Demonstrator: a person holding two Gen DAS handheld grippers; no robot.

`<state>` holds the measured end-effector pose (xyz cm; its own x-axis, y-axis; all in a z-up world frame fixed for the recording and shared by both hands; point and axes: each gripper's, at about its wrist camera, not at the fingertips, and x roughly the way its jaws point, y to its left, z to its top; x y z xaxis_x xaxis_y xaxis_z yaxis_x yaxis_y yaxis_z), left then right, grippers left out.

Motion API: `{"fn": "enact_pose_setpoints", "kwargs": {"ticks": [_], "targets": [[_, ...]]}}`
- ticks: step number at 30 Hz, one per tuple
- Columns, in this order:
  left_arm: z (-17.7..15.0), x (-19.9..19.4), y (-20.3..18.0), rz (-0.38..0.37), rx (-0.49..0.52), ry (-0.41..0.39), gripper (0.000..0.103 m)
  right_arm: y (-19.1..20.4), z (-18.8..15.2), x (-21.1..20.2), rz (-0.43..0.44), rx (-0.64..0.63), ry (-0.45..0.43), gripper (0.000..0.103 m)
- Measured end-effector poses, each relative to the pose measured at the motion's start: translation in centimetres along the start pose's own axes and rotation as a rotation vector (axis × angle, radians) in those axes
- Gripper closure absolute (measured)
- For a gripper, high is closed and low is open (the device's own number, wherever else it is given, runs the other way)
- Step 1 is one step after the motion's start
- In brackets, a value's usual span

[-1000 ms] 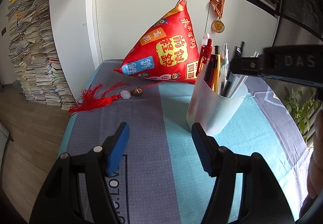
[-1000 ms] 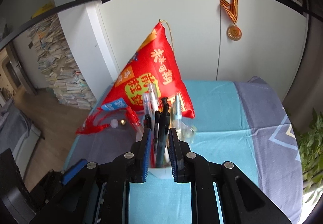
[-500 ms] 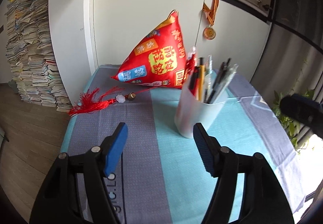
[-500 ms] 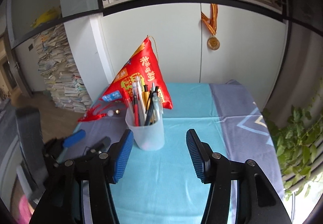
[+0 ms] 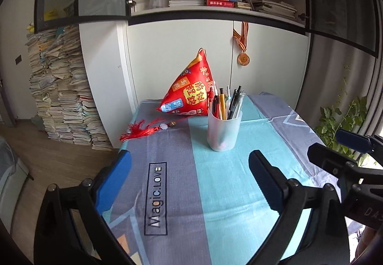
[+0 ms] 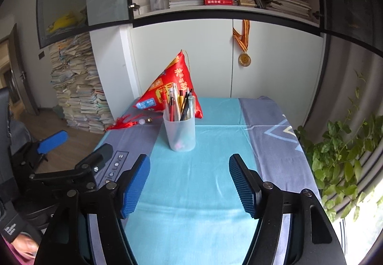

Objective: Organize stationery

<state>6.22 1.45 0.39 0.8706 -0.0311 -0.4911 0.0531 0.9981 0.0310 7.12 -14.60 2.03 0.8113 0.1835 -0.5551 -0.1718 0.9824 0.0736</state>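
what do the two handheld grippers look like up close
Both are black plastic frames with silver screw heads. The left gripper and the right gripper each carry two fingers faced with blue ribbed pads. The right one's body bears white "DAS" lettering, cut off. A dark sleeve cuff with small white print shows at the left hand.

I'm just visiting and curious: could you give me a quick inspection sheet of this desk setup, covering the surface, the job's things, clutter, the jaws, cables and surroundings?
Surface: table under a teal and grey cloth, printed "Magic.LOVE".
Job's things: translucent pen cup standing upright, holding pens; no loose stationery seen on the cloth.
Clutter: red pyramid cushion behind the cup; red tassel lying to its left.
Grippers: left gripper and right gripper both well short of the cup; jaws have just been opening, nothing between them.
Cables: nothing seen.
Surroundings: white cabinet with hanging medal, bookshelf above, paper stacks on the floor, plant.
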Motion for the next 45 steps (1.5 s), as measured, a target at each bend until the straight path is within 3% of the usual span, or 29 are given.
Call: {"fn": "enact_pose_setpoints", "kwargs": {"ticks": [12,15,18,29,45], "targets": [[1.9,-7.7,-0.5,-0.003,-0.022,-0.074,0.002,0.1,-0.2,-7.4,-0.038,0.01,-0.071,0.033],[2.4,-9.5,-0.7,0.005,-0.016,-0.095,0.001,0.0,0.4,-9.8,-0.051,0.023,-0.096,0.018],[2.6,-10.9,-1.0,0.008,-0.013,-0.107,0.001,0.0,0.5,-11.5,-0.054,0.03,-0.116,0.018],[3.5,-14.1,-1.6,0.016,-0.004,-0.138,0.001,-1.0,1.4,-13.9,-0.053,0.087,-0.128,0.018],[4.6,-15.8,-3.0,-0.005,0.017,-0.172,0.001,-1.7,1.8,-15.6,-0.079,0.091,-0.165,0.017]]}}
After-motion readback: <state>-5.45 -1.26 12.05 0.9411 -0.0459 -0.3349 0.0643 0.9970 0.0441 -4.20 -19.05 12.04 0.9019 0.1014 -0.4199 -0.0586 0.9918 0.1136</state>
